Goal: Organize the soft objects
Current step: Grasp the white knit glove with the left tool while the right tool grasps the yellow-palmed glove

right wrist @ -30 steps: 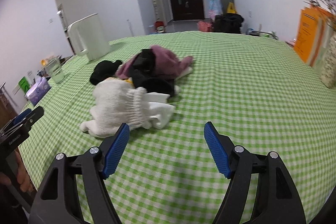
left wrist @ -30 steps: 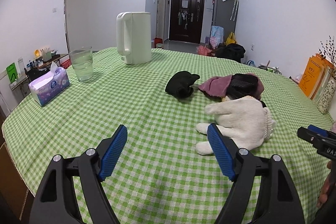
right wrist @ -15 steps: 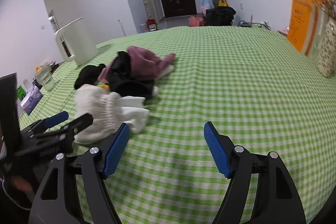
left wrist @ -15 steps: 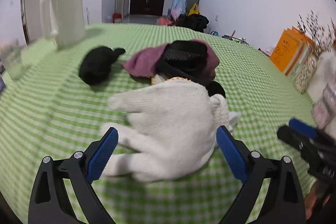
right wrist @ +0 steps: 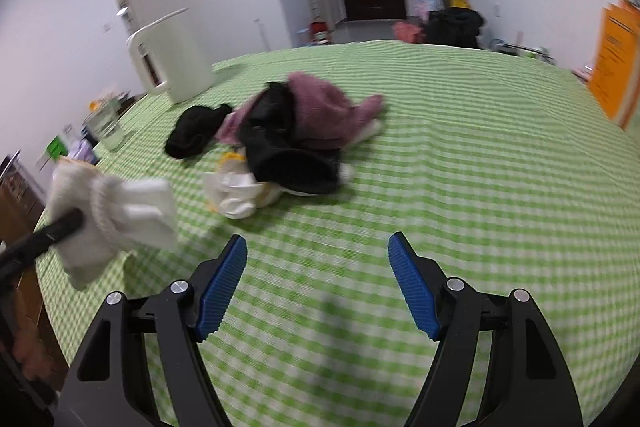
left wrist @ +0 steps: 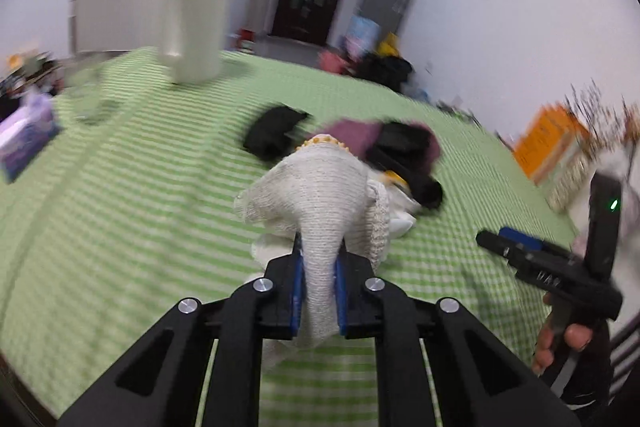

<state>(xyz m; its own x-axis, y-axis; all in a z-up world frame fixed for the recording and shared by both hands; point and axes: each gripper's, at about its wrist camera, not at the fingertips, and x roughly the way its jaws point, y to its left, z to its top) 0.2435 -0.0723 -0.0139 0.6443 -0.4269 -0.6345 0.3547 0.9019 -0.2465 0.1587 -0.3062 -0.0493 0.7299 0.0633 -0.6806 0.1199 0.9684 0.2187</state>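
My left gripper [left wrist: 318, 259] has a white knit glove [left wrist: 324, 187] between its blue pads; its jaws are closing and the pads press on the cloth. The right wrist view shows that glove [right wrist: 112, 215] lifted off the green checked tablecloth [right wrist: 460, 155], left of the pile. In the pile lie a purple garment [right wrist: 320, 111], a black garment [right wrist: 280, 155] and a white piece with yellow trim [right wrist: 240, 191]. A black sock [right wrist: 196, 135] lies just left of them. My right gripper [right wrist: 318, 267] stands open over bare cloth in front of the pile, holding nothing.
A white kettle [right wrist: 176, 59] and a glass [right wrist: 106, 123] stand at the far left of the table. A tissue pack [left wrist: 24, 139] sits near the left edge. Orange bags [right wrist: 616, 63] stand beyond the right edge.
The left gripper has shut on the white glove and pulled it up and away from the pile. A second white piece under the black garment is now uncovered. The right gripper stays open.
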